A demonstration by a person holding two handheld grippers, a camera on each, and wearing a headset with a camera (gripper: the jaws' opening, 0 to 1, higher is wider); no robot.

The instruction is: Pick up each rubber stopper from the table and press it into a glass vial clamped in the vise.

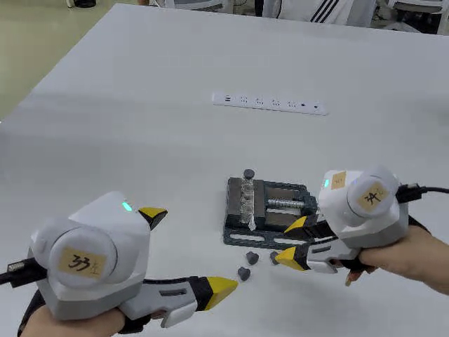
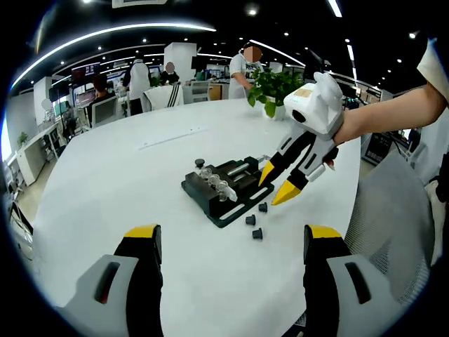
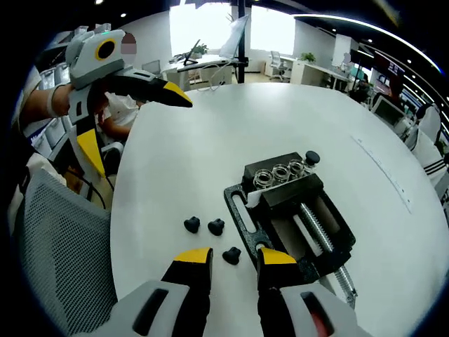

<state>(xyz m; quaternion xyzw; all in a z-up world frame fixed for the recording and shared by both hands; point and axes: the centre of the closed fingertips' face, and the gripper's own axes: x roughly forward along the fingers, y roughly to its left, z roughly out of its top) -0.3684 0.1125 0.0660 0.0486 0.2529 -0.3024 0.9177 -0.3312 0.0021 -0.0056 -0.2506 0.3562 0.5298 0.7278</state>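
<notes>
1. The right tool (image 3: pixel 235 258) is held with its jaws a little apart, gripping nothing. Its yellow tips are poised at the near end of the vise (image 3: pixel 295 203), on the screw side, just above the worktop (image 1: pixel 140 105).
2. The left tool (image 1: pixel 186 250) is held with its jaws wide apart and empty. It is kept well clear of the vise, on the side opposite the right tool, with its tips turned toward the vise.
3. Each tool is seen gripped by a hand; the hand (image 1: pixel 403 256) on the right tool is in sight beyond the vise's screw end.
4. Three loose rubber stoppers (image 1: pixel 252 258) are found on the worktop just beside the vise, along its near long edge. Two lie close together. The third is seen in the gap between the right tool's tips in the right gripper view; contact cannot be told.
5. A row of glass vials (image 3: pixel 280 172) is clamped upright between the vise jaws, at the end away from the screw handle.
6. The vial at the far end of the row is capped with a dark stopper (image 1: pixel 249 173); the other vials are seen with open mouths.
7. A white power strip (image 1: pixel 270 102) is noted on the worktop well beyond the vise.
</notes>
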